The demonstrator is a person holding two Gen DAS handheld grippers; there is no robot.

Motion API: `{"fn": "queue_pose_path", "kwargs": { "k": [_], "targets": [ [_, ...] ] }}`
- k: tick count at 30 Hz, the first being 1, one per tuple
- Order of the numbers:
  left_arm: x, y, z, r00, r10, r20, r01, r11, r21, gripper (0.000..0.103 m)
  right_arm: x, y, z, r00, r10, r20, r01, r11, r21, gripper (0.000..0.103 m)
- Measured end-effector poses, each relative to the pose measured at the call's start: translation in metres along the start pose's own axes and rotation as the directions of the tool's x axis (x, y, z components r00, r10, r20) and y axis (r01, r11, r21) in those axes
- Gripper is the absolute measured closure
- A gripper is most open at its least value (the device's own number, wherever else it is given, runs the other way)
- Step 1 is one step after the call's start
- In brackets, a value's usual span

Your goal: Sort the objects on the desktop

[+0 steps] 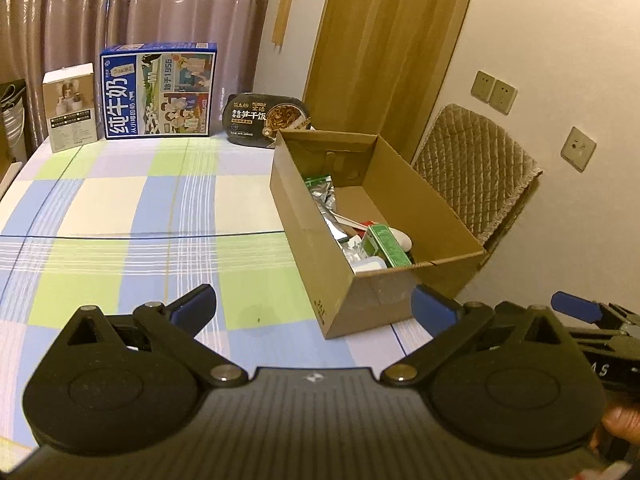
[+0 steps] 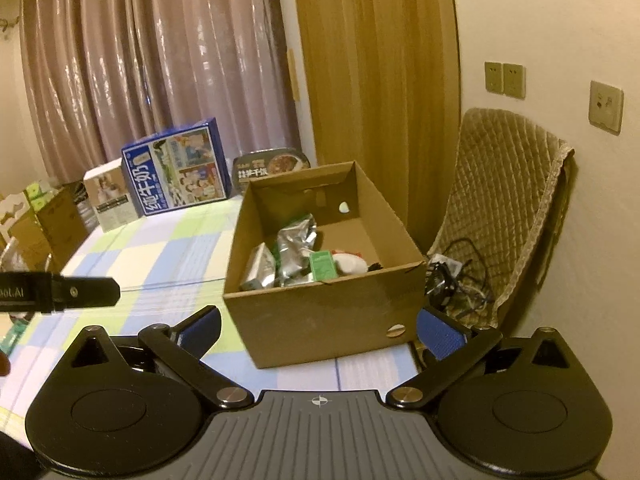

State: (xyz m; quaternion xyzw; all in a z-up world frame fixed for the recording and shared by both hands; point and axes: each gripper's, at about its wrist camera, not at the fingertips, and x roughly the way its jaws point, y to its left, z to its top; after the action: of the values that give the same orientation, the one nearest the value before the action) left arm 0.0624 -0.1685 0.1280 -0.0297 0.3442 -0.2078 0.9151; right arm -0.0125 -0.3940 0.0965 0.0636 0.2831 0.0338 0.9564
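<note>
Both my grippers, L (image 1: pixel 314 306) & R (image 2: pixel 320 326), jaws wide apart, empty, before cardboard box (image 2: pixel 320 320) w/ foil packets (image 2: pixel 294 252).

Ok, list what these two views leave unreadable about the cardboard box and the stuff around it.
- Box contents: in both views its near wall hides the lower layer; only foil packs and a green carton show on top.
- Meal tray, right wrist view: the box rim cuts off its lower half.
- Small white box: print too small to read.
- Cables on the chair: tangled, dark, partly behind the box.
</note>
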Motion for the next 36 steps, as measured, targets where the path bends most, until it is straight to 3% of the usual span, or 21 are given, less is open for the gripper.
{"fn": "queue_pose_path", "kwargs": {
  "k": [4,18,36],
  "targets": [
    [-0.012,-0.004,-0.003,1.0,0.014,-0.006,-0.013,0.999,0.038,0.001,-0.011,0.006,0.003,1.0,-0.009,-0.007,0.009,1.0,-0.01,0.002],
    [-0.036,-0.001,-0.018,0.999,0.04,-0.003,-0.04,0.999,0.01,0.001,-0.023,0.023,0.001,0.999,0.011,-0.032,-0.011,1.0,-0.007,0.002],
    [-0.035,0.002,-0.023,0.998,0.061,-0.017,-0.062,0.998,-0.004,0.001,-0.029,0.029,0.001,1.0,0.011,-0.029,-0.011,1.0,-0.006,0.002]
  ]
}}
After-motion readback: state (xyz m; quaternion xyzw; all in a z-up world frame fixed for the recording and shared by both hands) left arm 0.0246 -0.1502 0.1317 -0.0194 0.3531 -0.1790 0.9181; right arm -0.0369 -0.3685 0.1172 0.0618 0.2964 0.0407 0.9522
